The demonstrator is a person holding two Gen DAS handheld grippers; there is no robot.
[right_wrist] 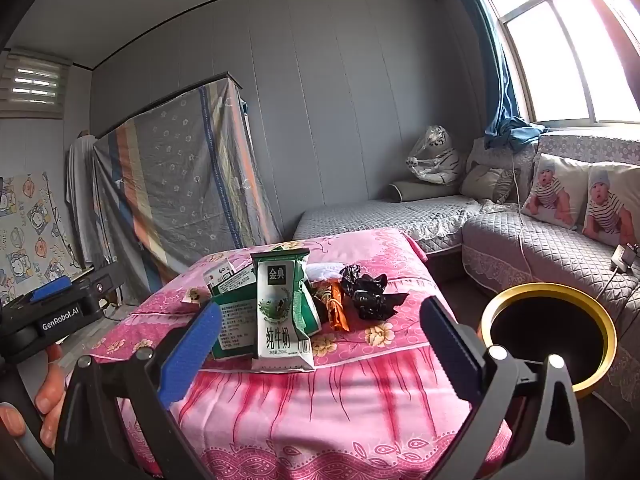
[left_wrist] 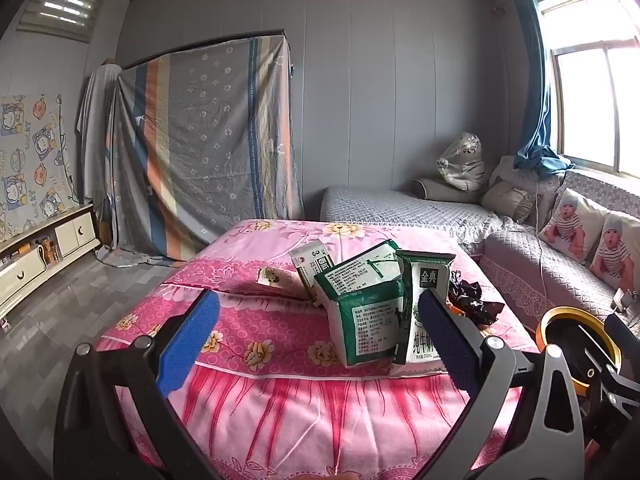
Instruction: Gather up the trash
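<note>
Pink flowered cloth covers the tabletop [right_wrist: 360, 408] where the trash sits. The right tool [right_wrist: 320, 338] hangs with its blue pads spread wide, gripping nothing; the white milk carton [right_wrist: 280, 312] stands just past them at about 11 o'clock, the crumpled black wrapper [right_wrist: 370, 292] at 1 o'clock, and the gold-rimmed bin [right_wrist: 548, 336] off at 3 o'clock. The left tool [left_wrist: 318, 332] is likewise spread and empty, with the green carton [left_wrist: 360, 316] just beyond its pads at 1 o'clock.
</note>
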